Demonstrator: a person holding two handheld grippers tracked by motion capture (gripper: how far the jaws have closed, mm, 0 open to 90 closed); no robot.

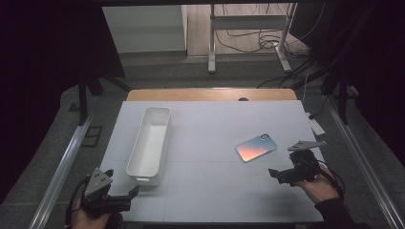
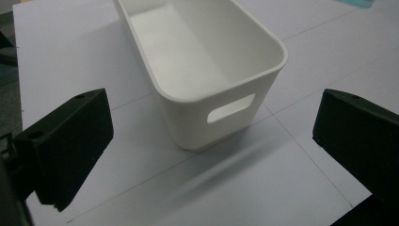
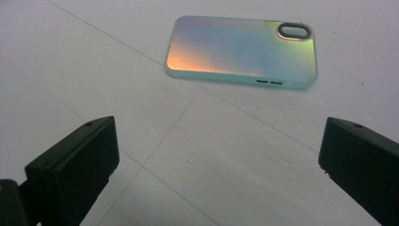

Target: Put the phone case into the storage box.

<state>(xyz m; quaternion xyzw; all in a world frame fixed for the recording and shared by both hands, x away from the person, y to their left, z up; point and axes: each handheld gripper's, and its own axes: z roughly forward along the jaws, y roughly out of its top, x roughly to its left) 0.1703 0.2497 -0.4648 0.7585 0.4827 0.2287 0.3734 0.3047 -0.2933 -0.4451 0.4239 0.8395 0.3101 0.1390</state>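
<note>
The phone case (image 1: 256, 148) lies flat on the white table (image 1: 210, 191), back side up, its shiny surface shading from orange to pale blue-green. It sits well to the right of the white bin (image 1: 149, 144), with bare table between them. In the high view its long axis runs on a slant: the end with the oval camera cutout points up and to the right, away from the bin, and the orange end points down and left, toward the near edge of the table. In the right gripper view the phone case (image 3: 242, 51) lies crosswise ahead of the jaws, cutout at the right.

The right gripper (image 1: 281, 175) hovers just below and right of the case, apart from it. Its jaws stand wide apart and grip nothing.

The bin is a long, narrow tub, its long axis running away from the person, tilted slightly right at the far end. In the left gripper view the bin (image 2: 207, 61) has nothing inside it, and a slot handle shows in its near end wall.

The left gripper (image 1: 122, 196) sits just below the bin's near end, near it but not touching. Its jaws are also spread wide and hold nothing.
</note>
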